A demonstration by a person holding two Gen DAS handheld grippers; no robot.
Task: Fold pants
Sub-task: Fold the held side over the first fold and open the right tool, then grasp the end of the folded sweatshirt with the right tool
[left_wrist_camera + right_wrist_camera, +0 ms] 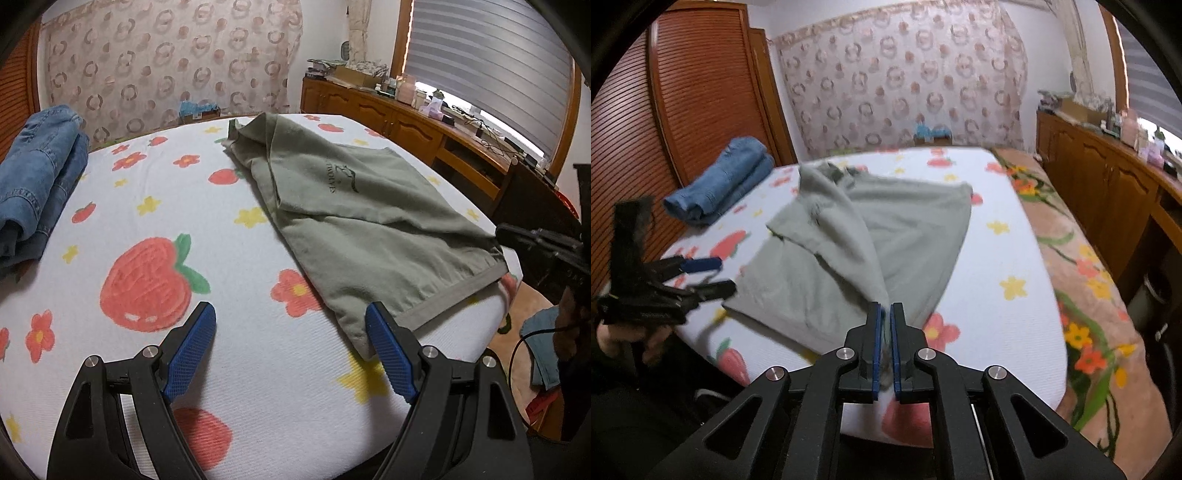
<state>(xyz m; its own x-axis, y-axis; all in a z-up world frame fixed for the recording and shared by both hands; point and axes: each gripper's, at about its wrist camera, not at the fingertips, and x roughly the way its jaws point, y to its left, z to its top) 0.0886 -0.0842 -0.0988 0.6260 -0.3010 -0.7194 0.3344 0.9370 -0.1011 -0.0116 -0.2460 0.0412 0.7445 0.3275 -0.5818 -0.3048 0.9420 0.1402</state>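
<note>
Grey-green pants [369,221] lie spread on the white mattress with a strawberry and flower print [229,229]. My left gripper [291,325] is open and empty, low over the mattress, its right finger next to the pants' near hem corner. It shows at the left of the right wrist view [714,275]. My right gripper [886,314] is shut on an edge of the pants [886,229] and lifts the cloth into a ridge above the mattress [997,258]. Its black body shows at the right edge of the left wrist view [546,243].
Folded blue jeans [37,184] lie at the far left of the mattress [720,181]. A wooden sideboard with clutter [424,122] runs along the right under a window. A louvred wooden wardrobe [683,110] stands left. A floral blanket [1089,295] covers the mattress's right side.
</note>
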